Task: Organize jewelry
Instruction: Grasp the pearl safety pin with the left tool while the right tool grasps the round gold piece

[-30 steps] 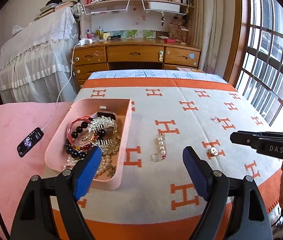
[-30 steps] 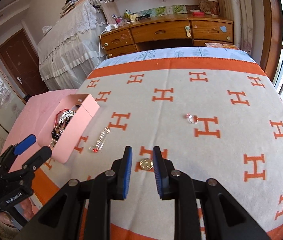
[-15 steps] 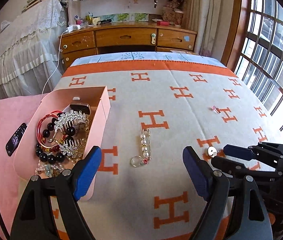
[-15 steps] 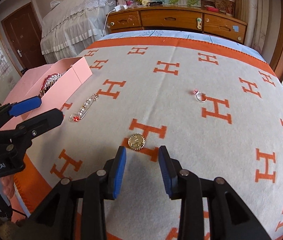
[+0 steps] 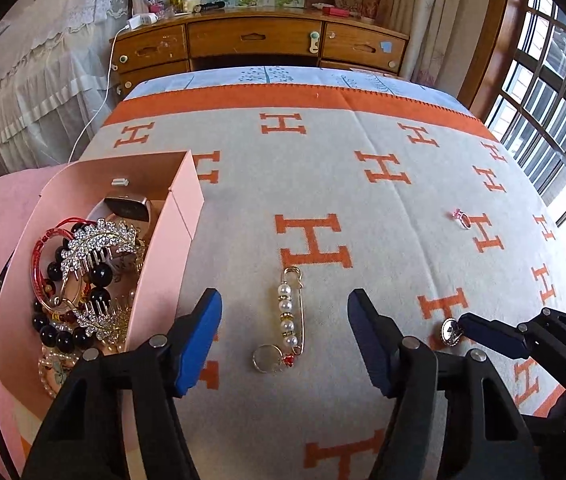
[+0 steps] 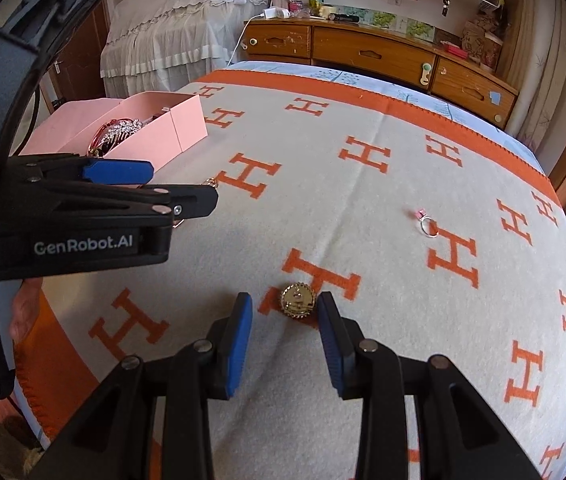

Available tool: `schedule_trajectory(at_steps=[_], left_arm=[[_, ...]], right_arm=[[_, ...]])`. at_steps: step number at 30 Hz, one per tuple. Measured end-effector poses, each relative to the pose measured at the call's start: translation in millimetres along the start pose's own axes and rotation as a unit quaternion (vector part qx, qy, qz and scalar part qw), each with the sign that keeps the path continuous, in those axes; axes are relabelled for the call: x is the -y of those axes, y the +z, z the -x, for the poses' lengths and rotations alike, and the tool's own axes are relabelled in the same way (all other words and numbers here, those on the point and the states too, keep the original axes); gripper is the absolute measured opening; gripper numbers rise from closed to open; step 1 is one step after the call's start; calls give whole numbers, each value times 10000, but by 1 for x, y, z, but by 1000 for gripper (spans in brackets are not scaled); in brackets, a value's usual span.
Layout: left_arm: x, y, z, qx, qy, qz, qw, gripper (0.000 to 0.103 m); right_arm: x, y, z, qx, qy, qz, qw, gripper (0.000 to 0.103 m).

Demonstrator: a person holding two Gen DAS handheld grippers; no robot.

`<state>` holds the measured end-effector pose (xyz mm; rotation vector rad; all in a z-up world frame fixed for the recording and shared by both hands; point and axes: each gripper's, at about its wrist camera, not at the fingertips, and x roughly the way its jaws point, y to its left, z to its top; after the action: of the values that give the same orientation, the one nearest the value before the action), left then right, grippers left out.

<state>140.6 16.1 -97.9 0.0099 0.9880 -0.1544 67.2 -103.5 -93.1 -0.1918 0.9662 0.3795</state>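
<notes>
A gold safety pin strung with pearls (image 5: 289,320) lies on the orange-and-cream blanket (image 5: 323,184). My left gripper (image 5: 285,298) hangs just over the pin. Its jaws are closing and the pin lies between them, untouched by the pads. Left of it stands the pink box (image 5: 171,248), which holds bracelets, a crystal hair comb and beads. A round gold brooch (image 6: 298,301) sits between the tips of my right gripper (image 6: 285,302). That gripper is open, with its pads off the brooch. A ring with a pink stone (image 6: 427,224) lies farther out on the right.
The left gripper (image 6: 183,186) and the hand holding it fill the left side of the right wrist view. A wooden desk with drawers (image 5: 255,40) stands past the bed's far end. Windows (image 5: 555,80) are on the right, and a lace-draped piece of furniture (image 5: 23,80) is on the left.
My left gripper came forward and down over the pearl pin, and its jaws narrowed. My right gripper dropped toward the gold brooch, rolled, and its jaws went from nearly shut to apart.
</notes>
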Motion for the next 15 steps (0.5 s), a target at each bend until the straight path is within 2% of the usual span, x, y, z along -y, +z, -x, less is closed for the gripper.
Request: schedule_trajectory(at_steps=[2, 7, 8, 9, 11, 15], left_arm=[[1, 1, -1, -15, 21, -30, 10000, 63], [-1, 2, -1, -75, 97, -69, 9999, 54], [-2, 2, 1, -75, 106, -74, 9999, 49], [-3, 3, 2, -88, 91, -90, 9999, 37], [-1, 3, 3, -233, -119, -119, 9996, 28], [8, 0, 6, -222, -64, -337, 9992, 28]], right_arm=[[0, 0, 0, 5, 8, -14, 10000, 34], [3, 1, 0, 11, 40, -127, 9999, 21], [4, 1, 0, 15, 52, -149, 9999, 20], [4, 1, 0, 16, 70, -166, 9998, 19], [5, 0, 0, 16, 89, -174, 9998, 19], [7, 0, 0, 14, 126, -184, 9998, 19]])
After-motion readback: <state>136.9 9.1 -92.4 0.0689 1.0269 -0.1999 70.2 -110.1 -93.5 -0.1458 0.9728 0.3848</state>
